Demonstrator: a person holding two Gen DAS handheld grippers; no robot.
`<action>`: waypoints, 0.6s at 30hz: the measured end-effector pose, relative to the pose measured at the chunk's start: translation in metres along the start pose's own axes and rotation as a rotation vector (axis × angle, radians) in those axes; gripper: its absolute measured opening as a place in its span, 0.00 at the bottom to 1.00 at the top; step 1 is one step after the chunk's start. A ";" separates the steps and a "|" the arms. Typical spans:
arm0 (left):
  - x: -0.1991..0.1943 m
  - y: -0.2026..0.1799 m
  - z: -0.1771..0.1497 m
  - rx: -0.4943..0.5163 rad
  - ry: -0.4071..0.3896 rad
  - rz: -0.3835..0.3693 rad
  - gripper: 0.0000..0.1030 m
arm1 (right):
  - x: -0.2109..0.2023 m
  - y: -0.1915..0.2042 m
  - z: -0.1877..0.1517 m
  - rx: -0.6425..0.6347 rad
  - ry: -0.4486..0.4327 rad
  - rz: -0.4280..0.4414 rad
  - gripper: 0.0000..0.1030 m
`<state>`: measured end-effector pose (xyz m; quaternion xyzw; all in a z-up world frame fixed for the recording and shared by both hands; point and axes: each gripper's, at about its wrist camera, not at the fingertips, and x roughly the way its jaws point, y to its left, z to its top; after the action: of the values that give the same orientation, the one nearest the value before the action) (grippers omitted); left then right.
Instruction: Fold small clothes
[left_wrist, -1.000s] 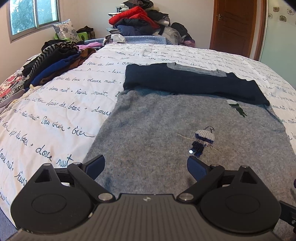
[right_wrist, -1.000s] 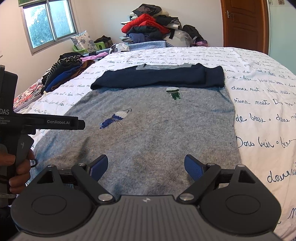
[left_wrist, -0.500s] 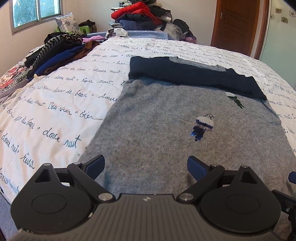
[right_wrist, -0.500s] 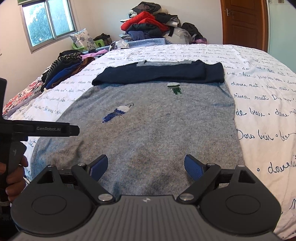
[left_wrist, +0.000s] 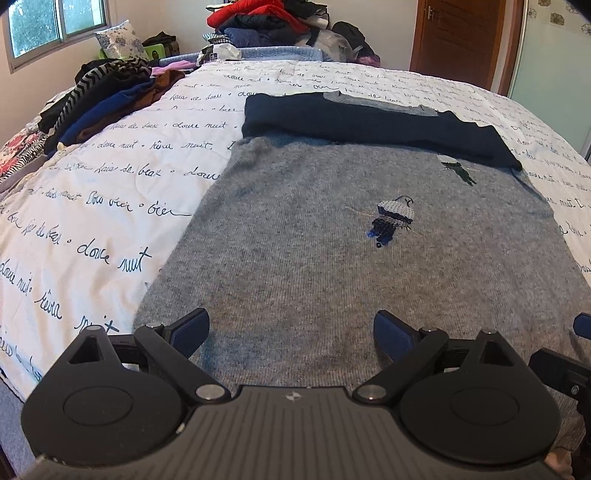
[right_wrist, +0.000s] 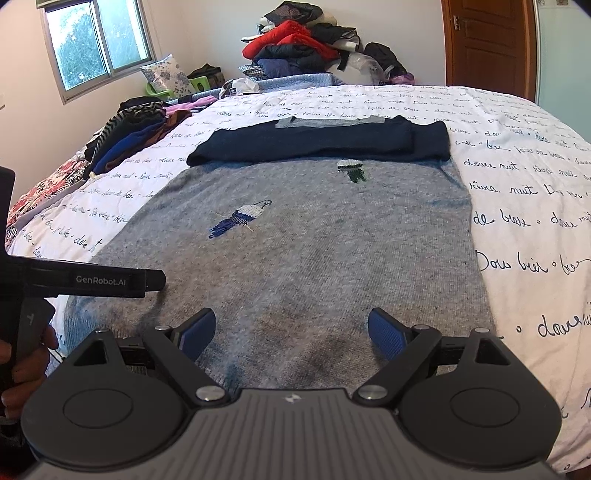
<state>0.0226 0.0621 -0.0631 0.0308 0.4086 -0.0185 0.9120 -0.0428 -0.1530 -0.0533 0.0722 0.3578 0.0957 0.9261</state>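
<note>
While my left gripper (left_wrist: 291, 332) hangs low in the left wrist view, its jaws stand spread with nothing between them, just above the near hem of the grey sweater (left_wrist: 332, 258). That sweater fills the centre of the frame, lying flat on the bed (left_wrist: 110, 192), with its dark navy sleeves (left_wrist: 369, 125) already folded across the top. Off at the upper left, a stack of folded clothes (left_wrist: 103, 99) sits on the bed's edge; a heap of unsorted clothes (left_wrist: 273, 22) rises at the top centre.

From the right wrist view, my right gripper (right_wrist: 291, 332) is also spread wide and empty, low in the frame over the hem. The other handle reaches in from the left edge, a hand (right_wrist: 22, 369) wrapped around it.

My worry is the grab: if I pinch only the top layer of knit, the fold will drag and bunch, and if my two sides lift unevenly the navy sleeves could slide out of place. A shallow bite on soft wool may simply slip.

No containers show in either view, so nothing is held in one.
</note>
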 end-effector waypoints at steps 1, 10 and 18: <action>0.000 -0.001 0.000 0.006 -0.002 0.001 0.92 | 0.000 0.000 0.000 0.002 -0.001 -0.001 0.88; -0.004 -0.005 -0.001 0.028 -0.020 0.011 0.92 | 0.001 -0.001 -0.001 0.009 0.007 -0.001 0.88; -0.003 -0.004 -0.002 0.036 -0.016 0.031 0.92 | 0.002 -0.002 -0.003 0.017 0.014 -0.001 0.88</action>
<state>0.0190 0.0580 -0.0627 0.0534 0.4005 -0.0120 0.9147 -0.0429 -0.1547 -0.0573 0.0794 0.3650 0.0926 0.9230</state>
